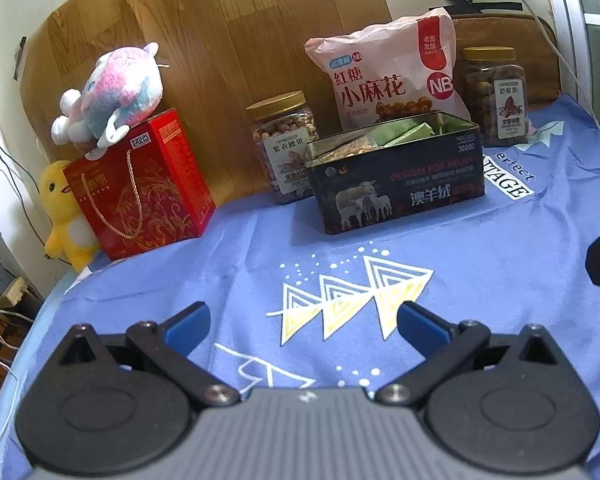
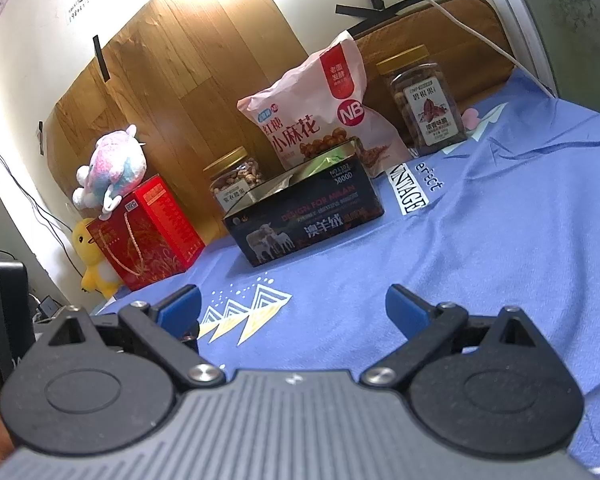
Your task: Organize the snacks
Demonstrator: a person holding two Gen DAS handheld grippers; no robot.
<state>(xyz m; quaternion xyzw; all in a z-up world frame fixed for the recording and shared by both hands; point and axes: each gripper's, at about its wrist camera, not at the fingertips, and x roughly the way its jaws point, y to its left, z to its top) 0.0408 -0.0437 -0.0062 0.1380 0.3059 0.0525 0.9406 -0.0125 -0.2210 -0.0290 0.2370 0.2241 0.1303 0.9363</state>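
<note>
Two jars, one pink snack bag (image 1: 384,76) and an open black tin (image 1: 396,176) sit ahead of my fingers, well apart from both grippers, at the far side of the blue cloth (image 1: 480,280). The tin stands nearest, straight beyond the gap of my left gripper (image 1: 303,322); it has no lid on and I can see packets inside, green ones among them. Just behind it the snack bag leans upright against the wooden board (image 1: 220,40). The cashew jar (image 1: 284,144) stands beyond and left of the tin, touching or nearly touching it; I cannot tell which. The pecan jar (image 1: 494,96) stands beyond the tin's right end, beside the bag.

My left gripper hovers low over the cloth with fingers spread wide, nothing between them. My right gripper (image 2: 292,310) is likewise spread wide and empty, the tin ahead and slightly left of its gap.

Farther left of the fingers stands a red gift box (image 1: 140,188) with a pink plush toy (image 1: 112,92) on top and a yellow plush duck (image 1: 62,216) pressed against its left side.
</note>
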